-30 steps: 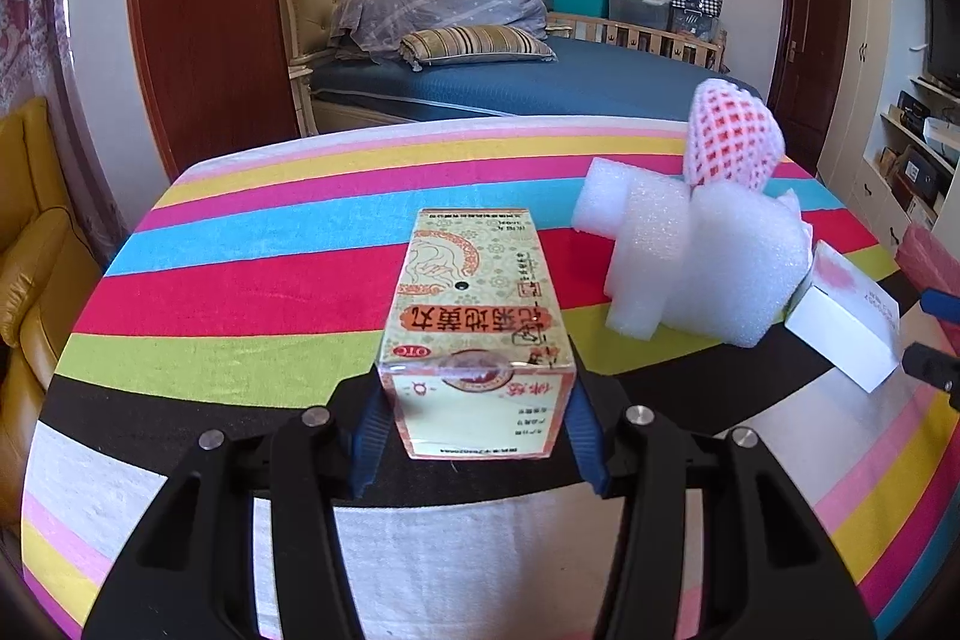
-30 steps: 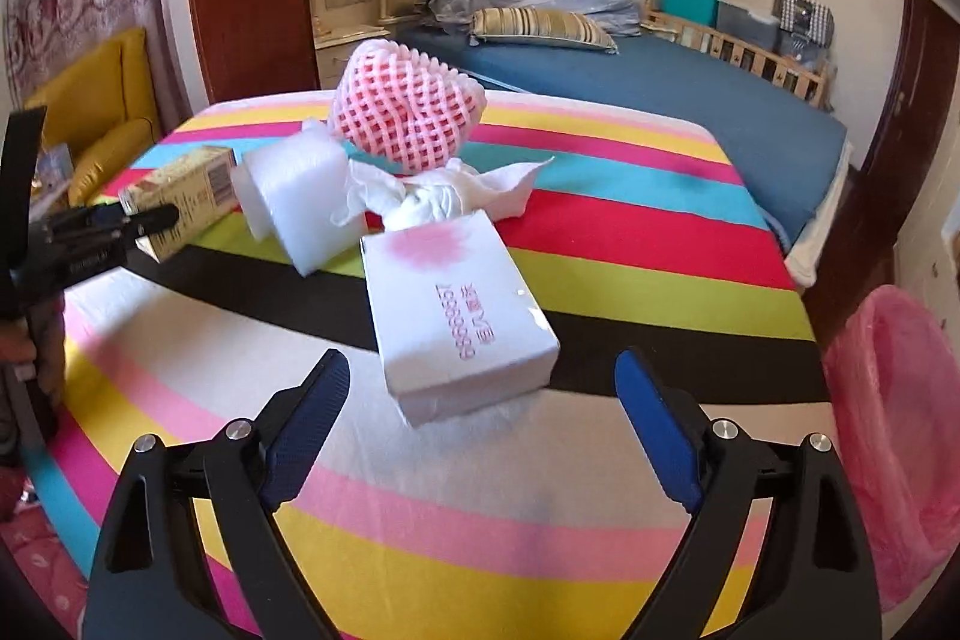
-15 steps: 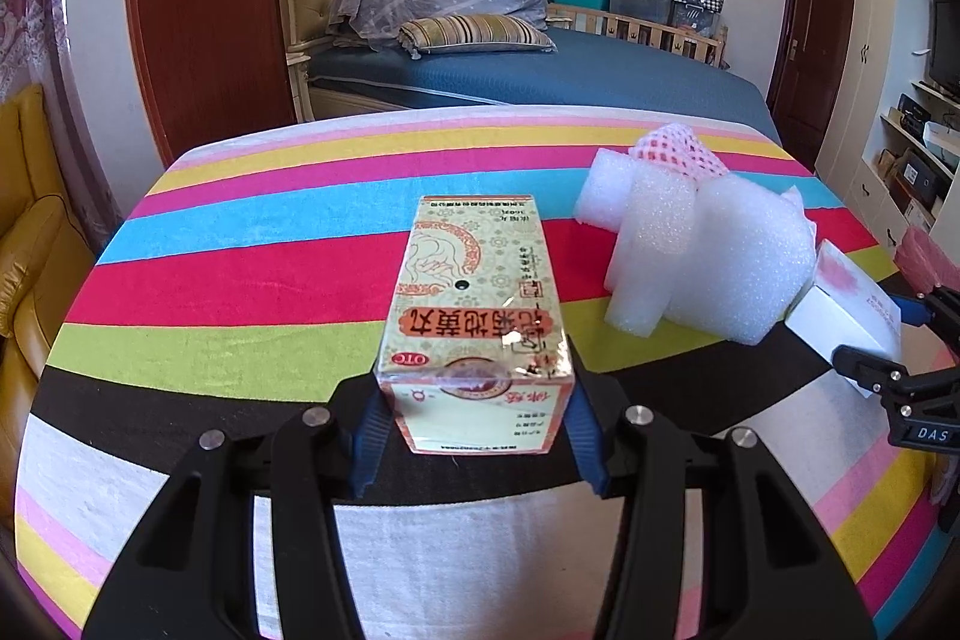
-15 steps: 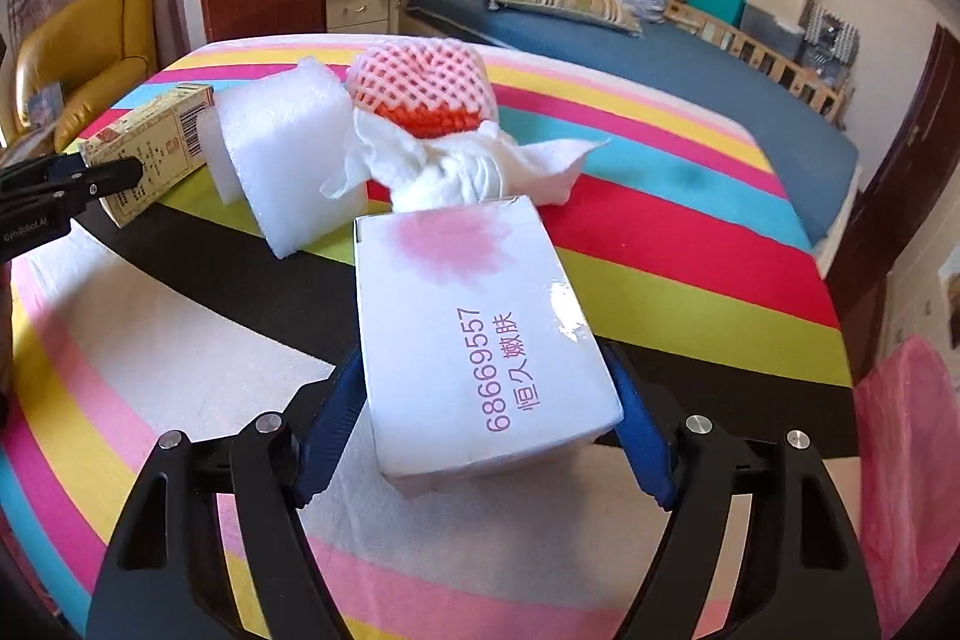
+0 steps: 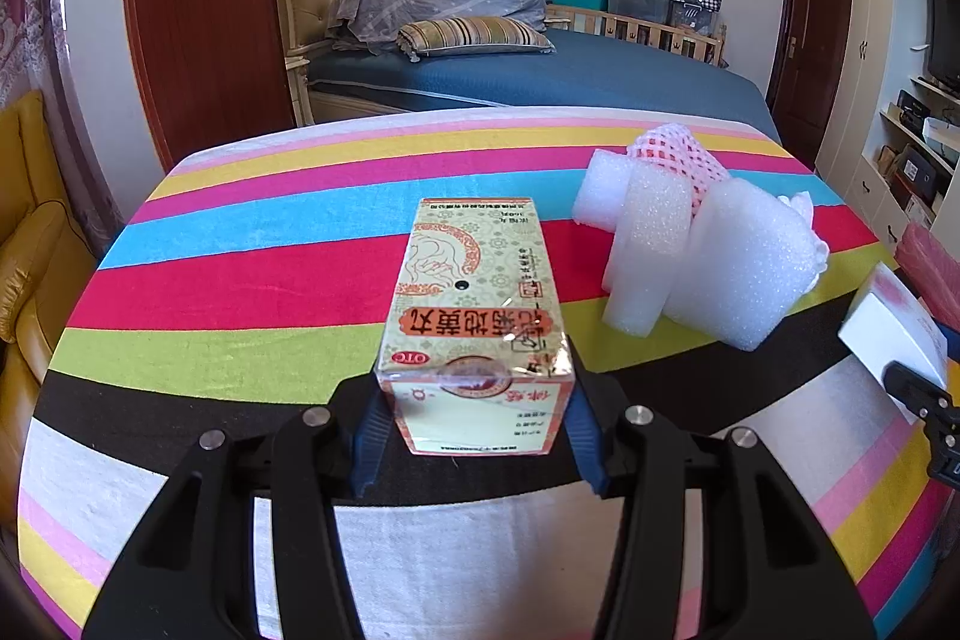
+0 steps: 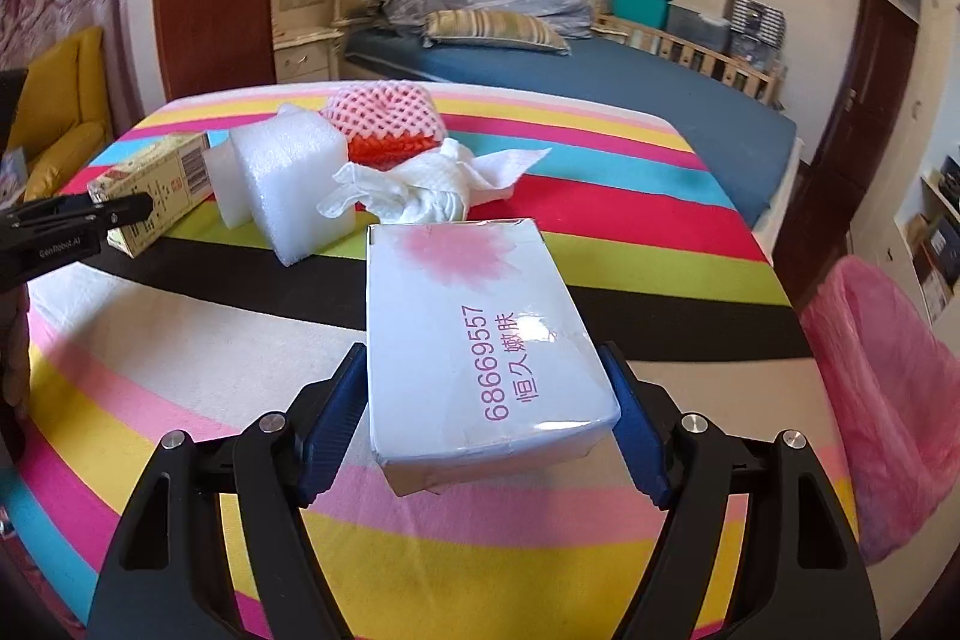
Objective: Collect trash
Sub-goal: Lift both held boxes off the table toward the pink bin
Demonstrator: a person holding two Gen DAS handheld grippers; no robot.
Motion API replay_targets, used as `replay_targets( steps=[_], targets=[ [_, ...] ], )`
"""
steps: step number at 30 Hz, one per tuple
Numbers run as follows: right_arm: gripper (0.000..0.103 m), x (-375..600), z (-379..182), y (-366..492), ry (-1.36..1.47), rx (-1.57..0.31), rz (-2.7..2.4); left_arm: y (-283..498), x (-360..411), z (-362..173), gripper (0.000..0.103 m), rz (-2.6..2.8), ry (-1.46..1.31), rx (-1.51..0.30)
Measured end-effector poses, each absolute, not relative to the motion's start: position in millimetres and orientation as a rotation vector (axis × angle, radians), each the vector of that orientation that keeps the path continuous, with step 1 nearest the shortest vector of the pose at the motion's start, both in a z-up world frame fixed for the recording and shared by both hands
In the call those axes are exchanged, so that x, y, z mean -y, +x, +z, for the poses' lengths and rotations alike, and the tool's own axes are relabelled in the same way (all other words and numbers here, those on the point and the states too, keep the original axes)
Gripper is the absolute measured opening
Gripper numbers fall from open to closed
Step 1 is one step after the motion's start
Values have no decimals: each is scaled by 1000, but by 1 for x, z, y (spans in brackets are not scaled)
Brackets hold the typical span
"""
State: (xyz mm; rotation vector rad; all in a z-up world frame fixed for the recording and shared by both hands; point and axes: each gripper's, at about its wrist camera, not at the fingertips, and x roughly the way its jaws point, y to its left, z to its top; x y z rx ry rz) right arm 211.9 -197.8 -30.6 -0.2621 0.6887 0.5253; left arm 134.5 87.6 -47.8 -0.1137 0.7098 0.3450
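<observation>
My left gripper (image 5: 474, 430) is shut on a beige medicine box (image 5: 480, 316) with red print, held just above the striped table (image 5: 240, 292). My right gripper (image 6: 486, 424) is shut on a white box (image 6: 474, 322) with a pink flower and purple digits, lifted off the table. The medicine box also shows in the right wrist view (image 6: 153, 184), with the left gripper (image 6: 90, 220) around it. White foam blocks (image 5: 690, 256), a pink foam fruit net (image 6: 384, 118) and a crumpled tissue (image 6: 432, 184) lie on the table.
A pink trash bag (image 6: 882, 400) hangs beside the table's right edge. A yellow armchair (image 5: 30, 244) stands to the left. A bed (image 5: 540, 64) lies behind the table. Shelves (image 5: 918, 124) line the right wall.
My right gripper moved in over the white box, closed on it and lifted it. My left gripper kept its hold on the medicine box and rose slightly.
</observation>
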Motion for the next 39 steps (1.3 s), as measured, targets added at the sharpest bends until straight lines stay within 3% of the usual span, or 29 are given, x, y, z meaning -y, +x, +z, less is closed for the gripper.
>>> replay_targets(
  steps=[16, 32, 39],
  targets=[
    [71, 219, -36, 210, -151, -702, 464, 121, -74, -37, 49, 341, -80, -600],
    [71, 257, -9, 182, -119, -577, 387, 84, 8, -19, 49, 159, 34, -444],
    [71, 277, -6, 175, -139, -544, 352, 83, 41, -26, 49, 64, 71, -463]
  ],
)
